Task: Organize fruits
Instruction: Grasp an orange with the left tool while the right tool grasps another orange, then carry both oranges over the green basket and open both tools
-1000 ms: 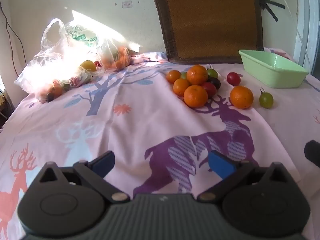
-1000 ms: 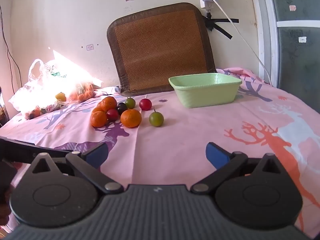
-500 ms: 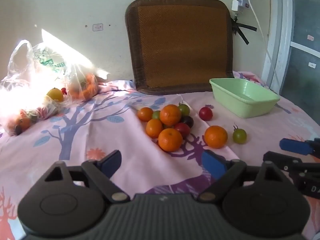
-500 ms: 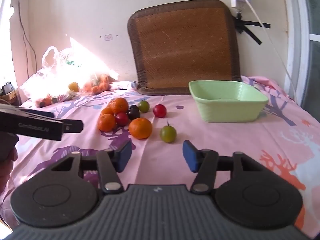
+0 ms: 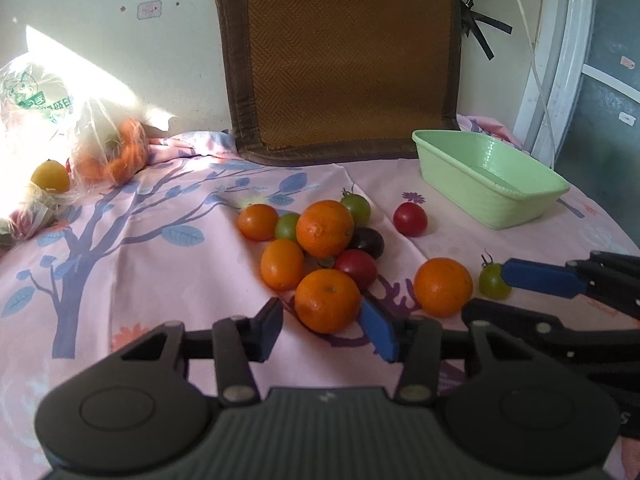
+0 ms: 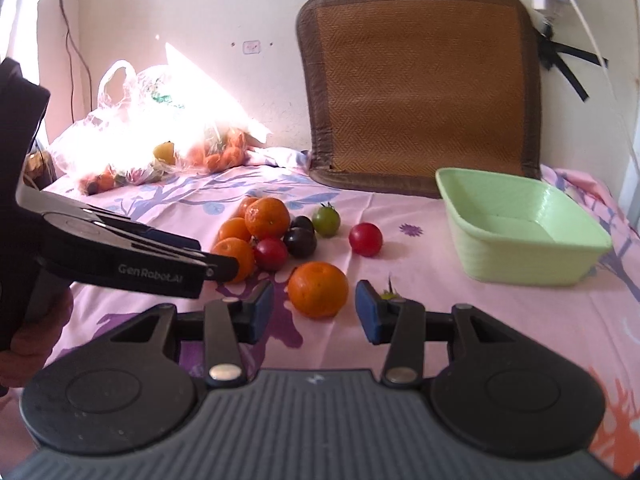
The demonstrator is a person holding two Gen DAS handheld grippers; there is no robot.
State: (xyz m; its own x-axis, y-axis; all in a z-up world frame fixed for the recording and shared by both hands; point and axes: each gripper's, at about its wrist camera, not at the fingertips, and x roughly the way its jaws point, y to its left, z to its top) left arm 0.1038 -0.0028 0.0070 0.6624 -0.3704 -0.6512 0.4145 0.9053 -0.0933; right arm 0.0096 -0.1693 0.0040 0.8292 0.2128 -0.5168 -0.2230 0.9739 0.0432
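Left gripper (image 5: 326, 326) jaws open, flanking the nearest round orange mandarin (image 5: 328, 301) at the pile's front on the pink printed cloth; right gripper (image 6: 314, 312) jaws open around the lone orange mandarin (image 6: 318, 289). Close squarely at mid-height, lift straight. Beware the small green tomato (image 5: 494, 280) beside, red tomato (image 5: 356, 267) behind. Pale green plastic tub (image 6: 520, 226) empty, well apart.
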